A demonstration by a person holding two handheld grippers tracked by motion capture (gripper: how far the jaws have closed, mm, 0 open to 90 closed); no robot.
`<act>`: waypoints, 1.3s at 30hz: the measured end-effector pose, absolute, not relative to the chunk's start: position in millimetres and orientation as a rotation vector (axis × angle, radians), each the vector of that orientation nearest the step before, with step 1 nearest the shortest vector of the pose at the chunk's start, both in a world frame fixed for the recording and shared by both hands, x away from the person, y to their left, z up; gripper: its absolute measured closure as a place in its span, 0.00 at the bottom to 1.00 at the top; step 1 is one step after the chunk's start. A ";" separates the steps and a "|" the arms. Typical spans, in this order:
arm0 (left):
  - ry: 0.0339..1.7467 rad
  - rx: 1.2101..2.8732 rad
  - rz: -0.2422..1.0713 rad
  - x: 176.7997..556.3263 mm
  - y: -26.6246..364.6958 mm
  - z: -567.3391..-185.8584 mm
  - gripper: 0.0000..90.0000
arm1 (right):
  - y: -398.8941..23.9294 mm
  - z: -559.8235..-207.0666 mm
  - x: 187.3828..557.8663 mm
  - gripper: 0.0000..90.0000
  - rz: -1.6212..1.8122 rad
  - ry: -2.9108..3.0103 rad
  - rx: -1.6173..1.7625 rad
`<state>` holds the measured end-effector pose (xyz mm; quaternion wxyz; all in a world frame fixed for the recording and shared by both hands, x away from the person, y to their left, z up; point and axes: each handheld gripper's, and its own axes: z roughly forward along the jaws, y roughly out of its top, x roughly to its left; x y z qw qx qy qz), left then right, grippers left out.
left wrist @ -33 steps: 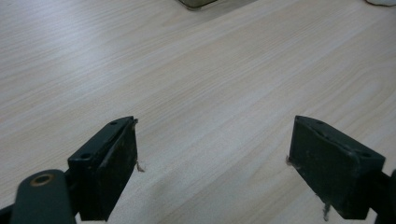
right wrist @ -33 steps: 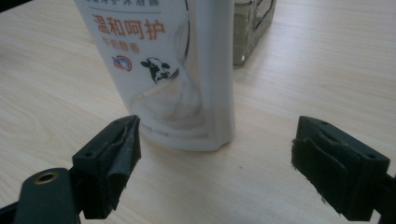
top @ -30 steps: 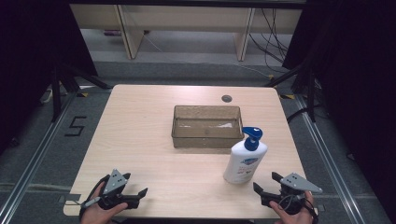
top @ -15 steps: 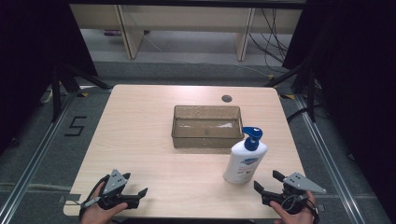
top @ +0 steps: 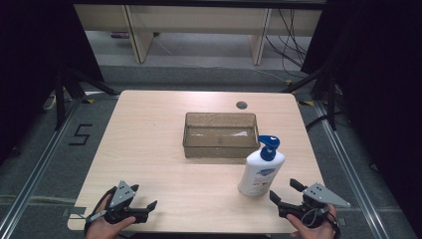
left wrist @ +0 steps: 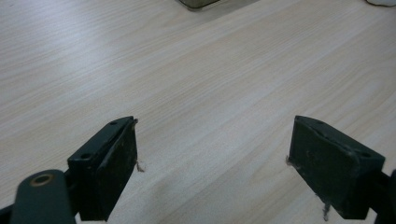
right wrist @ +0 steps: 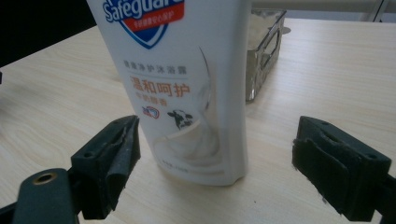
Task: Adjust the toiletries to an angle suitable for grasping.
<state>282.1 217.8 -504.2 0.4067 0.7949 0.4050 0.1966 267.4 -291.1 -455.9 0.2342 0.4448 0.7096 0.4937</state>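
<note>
White soap bottle point(top: 260, 172) with blue pump, upright, beside clear bin point(top: 220, 135)

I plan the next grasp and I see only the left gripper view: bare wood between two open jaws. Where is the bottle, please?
Observer: The pump bottle stands upright at the right side of the table, just in front of the right gripper.
Operator: Is the right gripper holding it?
Observer: No. In the right gripper view its jaws are wide open, one on each side of the bottle's base, not touching it.
Operator: What is behind the bottle?
Observer: A clear rectangular bin near the table's centre; its near right corner is close to the bottle. It seems empty.
</note>
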 end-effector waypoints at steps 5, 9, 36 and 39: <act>1.008 2.020 0.490 282.6 218.8 -504.0 0.16 | -289.9 -451.9 266.8 0.17 1.356 1.948 1.203; 1.007 2.012 0.494 282.7 218.3 -504.2 0.16 | -289.6 -450.3 267.6 0.18 1.347 1.953 1.183; 1.018 1.997 0.492 281.7 217.4 -505.1 0.16 | -283.8 -435.2 266.2 0.20 1.391 1.927 1.117; 1.020 1.994 0.495 281.8 217.4 -505.3 0.16 | -283.5 -432.9 266.3 0.20 1.387 1.921 1.103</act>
